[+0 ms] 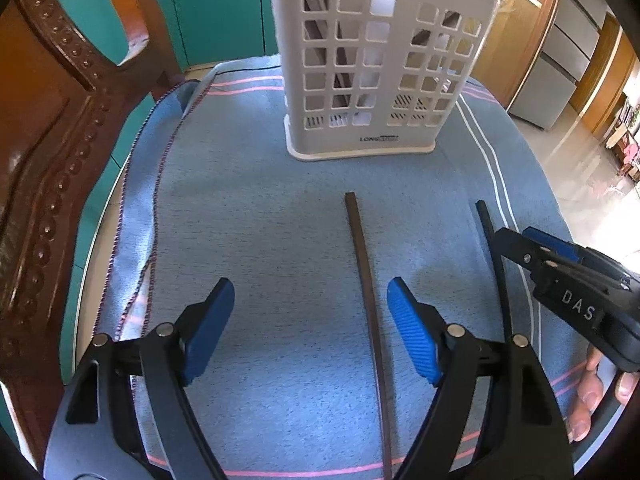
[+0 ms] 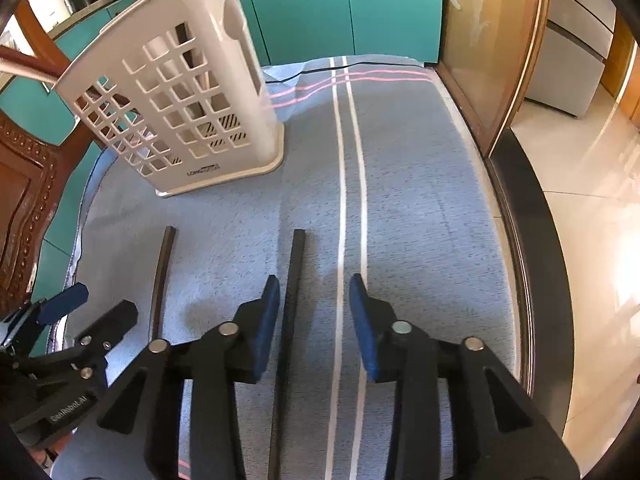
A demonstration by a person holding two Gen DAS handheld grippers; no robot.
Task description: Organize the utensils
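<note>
Blue-padded, the left gripper (image 1: 310,332) gapes wide over one chopstick (image 1: 366,280), the right gripper (image 2: 314,328) stands part-open astride another (image 2: 290,320), neither gripping, with the basket (image 1: 372,60) ahead.

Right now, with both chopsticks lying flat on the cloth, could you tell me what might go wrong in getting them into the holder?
1. Each chopstick is thin and flat on the blue cloth, so a closing tool might pinch cloth or slip off.
2. The white holder looks tall and light; a nudge could tip it.
</note>
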